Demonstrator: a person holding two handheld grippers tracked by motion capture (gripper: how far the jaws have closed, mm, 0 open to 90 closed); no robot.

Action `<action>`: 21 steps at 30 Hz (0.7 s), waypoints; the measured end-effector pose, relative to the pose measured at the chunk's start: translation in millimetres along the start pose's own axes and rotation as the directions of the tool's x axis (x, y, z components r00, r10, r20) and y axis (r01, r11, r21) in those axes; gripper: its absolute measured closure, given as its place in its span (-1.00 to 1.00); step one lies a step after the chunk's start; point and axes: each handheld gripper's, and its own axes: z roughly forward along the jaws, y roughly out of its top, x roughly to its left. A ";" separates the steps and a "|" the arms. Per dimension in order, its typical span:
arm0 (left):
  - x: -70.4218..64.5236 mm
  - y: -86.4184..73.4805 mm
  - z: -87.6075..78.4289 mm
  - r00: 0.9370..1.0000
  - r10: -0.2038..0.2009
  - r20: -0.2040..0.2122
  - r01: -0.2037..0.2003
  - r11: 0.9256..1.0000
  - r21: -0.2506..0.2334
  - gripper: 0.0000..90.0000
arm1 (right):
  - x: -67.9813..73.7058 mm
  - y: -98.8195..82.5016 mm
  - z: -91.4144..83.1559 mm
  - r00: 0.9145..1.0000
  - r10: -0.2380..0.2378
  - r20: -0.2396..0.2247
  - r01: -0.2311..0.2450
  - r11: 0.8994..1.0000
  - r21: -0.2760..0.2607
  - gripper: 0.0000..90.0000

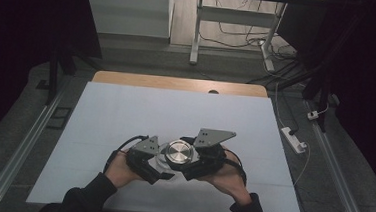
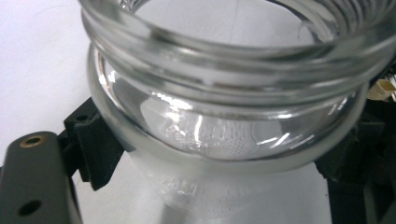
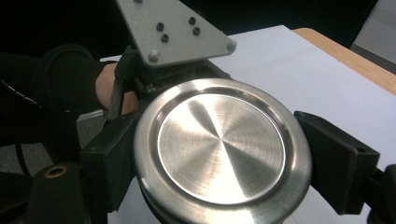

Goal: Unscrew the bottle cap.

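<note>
White table (image 1: 125, 111); glass jar (image 2: 224, 93), steel lid (image 3: 219, 149).

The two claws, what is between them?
In the high view, a glass jar with its shiny metal lid sits between the left claw and right claw.

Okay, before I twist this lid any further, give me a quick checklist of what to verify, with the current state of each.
1. Left claw clamped on the glass jar: ok, pads press both sides below the neck.
2. Right claw clamped on the metal lid: ok.
3. Lid seated on the jar's threads: cannot tell.
4. Jar contents: cannot tell, the glass looks empty.
5. White table sheet around the jar free of other things: ok.
</note>
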 end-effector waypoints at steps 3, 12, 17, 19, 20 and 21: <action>4.2 -1.2 -2.5 1.000 -0.013 -0.024 0.013 1.000 -0.001 -0.66 | 1.4 0.0 -2.3 1.000 0.012 0.010 -0.012 1.000 -0.001 -0.59; 8.8 -2.1 -3.5 0.997 -0.046 -0.054 0.045 0.999 -0.017 -0.66 | 10.1 -5.9 -3.6 1.000 0.021 0.011 -0.021 1.000 0.000 -0.60; 10.7 -1.2 -3.6 0.997 -0.052 -0.064 0.051 0.998 -0.024 -0.66 | 15.3 -8.1 -5.3 1.000 0.025 0.012 -0.025 1.000 -0.003 -0.60; 11.3 -0.7 -3.6 0.996 -0.055 -0.068 0.053 0.998 -0.028 -0.66 | 17.0 -9.1 -6.4 1.000 0.024 0.010 -0.024 1.000 -0.004 -0.60; 12.0 -0.4 -3.8 0.996 -0.053 -0.069 0.051 0.998 -0.027 -0.66 | 17.6 -9.7 -6.8 1.000 0.022 0.009 -0.022 1.000 -0.005 -0.59; 12.7 -0.2 -4.0 0.996 -0.051 -0.070 0.049 0.998 -0.026 -0.66 | 18.3 -10.5 -7.3 1.000 0.018 0.009 -0.017 1.000 -0.006 -0.60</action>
